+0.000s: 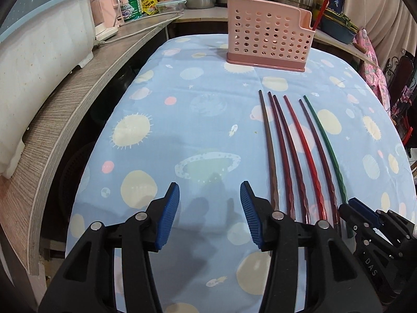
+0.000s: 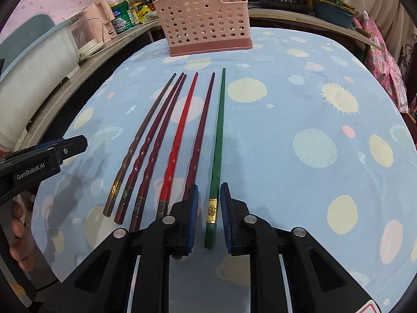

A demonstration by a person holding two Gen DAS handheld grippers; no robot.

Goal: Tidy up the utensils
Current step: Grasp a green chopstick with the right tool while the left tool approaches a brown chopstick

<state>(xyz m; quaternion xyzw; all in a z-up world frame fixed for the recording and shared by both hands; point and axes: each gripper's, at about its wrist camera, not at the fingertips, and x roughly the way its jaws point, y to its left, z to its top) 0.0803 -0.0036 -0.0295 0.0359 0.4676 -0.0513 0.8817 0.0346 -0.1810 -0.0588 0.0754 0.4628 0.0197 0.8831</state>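
Chopsticks [image 2: 166,140] lie parallel for single picks; right gripper [image 2: 208,216] straddles green chopstick [image 2: 217,140], narrowly parted, unclamped; left gripper [image 1: 209,216] half-open, empty.

both views sit low and close over the surface [image 1: 182,120], angled steeply down and forward along their own fingers. the left wrist view looks from left of the chopsticks [image 1: 299,151], the right wrist view from right above them. both share the chopsticks and the pink holder [image 2: 206,20] beyond.
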